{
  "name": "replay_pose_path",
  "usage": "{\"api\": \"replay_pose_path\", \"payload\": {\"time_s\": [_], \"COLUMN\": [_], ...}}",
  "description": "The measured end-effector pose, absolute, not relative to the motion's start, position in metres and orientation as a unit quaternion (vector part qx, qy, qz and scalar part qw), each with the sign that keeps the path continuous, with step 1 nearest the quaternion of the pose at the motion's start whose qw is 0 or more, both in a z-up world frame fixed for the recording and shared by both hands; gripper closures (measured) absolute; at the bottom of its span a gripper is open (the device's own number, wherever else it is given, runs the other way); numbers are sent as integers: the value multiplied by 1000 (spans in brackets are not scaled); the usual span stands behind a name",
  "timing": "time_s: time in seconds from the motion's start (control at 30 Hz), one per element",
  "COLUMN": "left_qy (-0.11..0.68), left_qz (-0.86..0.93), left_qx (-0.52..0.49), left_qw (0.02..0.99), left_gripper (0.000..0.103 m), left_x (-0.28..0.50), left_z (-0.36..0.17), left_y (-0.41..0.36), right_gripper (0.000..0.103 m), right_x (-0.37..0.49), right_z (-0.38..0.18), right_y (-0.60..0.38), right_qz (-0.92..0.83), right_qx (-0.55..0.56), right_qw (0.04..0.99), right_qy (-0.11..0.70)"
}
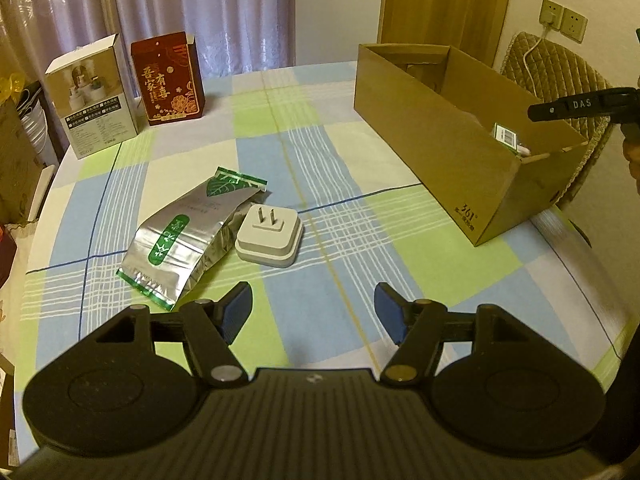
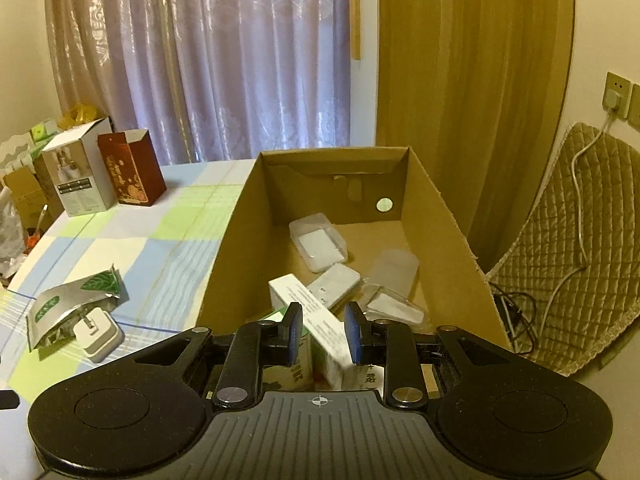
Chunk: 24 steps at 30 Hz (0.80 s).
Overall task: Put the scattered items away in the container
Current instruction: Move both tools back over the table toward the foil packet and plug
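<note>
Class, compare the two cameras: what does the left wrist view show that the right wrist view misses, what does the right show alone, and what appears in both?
Only the left wrist view shows the left gripper, open above the tablecloth. Only the right wrist view shows inside the cardboard box: a clear plastic case and a white carton below the open right gripper. Both show the silver tea pouch touching the white plug adapter.
</note>
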State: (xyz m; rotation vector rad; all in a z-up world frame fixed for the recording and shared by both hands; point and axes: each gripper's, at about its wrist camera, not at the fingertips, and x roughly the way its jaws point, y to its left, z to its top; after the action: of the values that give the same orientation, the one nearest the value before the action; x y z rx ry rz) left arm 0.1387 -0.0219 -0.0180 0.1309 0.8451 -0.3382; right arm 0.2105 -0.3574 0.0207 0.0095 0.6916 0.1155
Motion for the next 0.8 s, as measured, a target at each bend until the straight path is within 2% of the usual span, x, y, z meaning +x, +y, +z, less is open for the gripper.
{"api": "replay_pose_path", "payload": {"time_s": [0.13, 0.17, 0.2, 0.23, 0.4, 0.53, 0.8], "left_qy": [406, 406, 406, 406, 402, 396, 385], "left_qz": [-159, -156, -154, -150, -134, -117, -97], "left_qx": [63, 63, 64, 64, 66, 65, 77], "left_qw": [898, 898, 898, 899, 903, 908, 915], "left_gripper": [37, 36, 35, 30, 27, 18, 8], "left_x": [137, 136, 135, 135, 131, 127, 126], "left_z": [-18, -18, -18, -18, -13, -9, -6], "left_y": [-20, -18, -17, -15, 0, 17, 47], "right_gripper": [71, 35, 14, 4, 4, 4, 4], "right_x": [207, 207, 204, 199, 189, 180, 161], "right_z": [26, 28, 30, 35, 55, 68, 79], "right_y": [-351, -349, -347, -346, -330, -310, -250], "right_qz": [60, 61, 61, 58, 79, 100, 185], "right_qx": [-1, -5, -4, -4, -12, -8, -12], "right_qw": [942, 943, 946, 953, 958, 961, 950], "right_qy": [330, 327, 319, 298, 275, 257, 252]}}
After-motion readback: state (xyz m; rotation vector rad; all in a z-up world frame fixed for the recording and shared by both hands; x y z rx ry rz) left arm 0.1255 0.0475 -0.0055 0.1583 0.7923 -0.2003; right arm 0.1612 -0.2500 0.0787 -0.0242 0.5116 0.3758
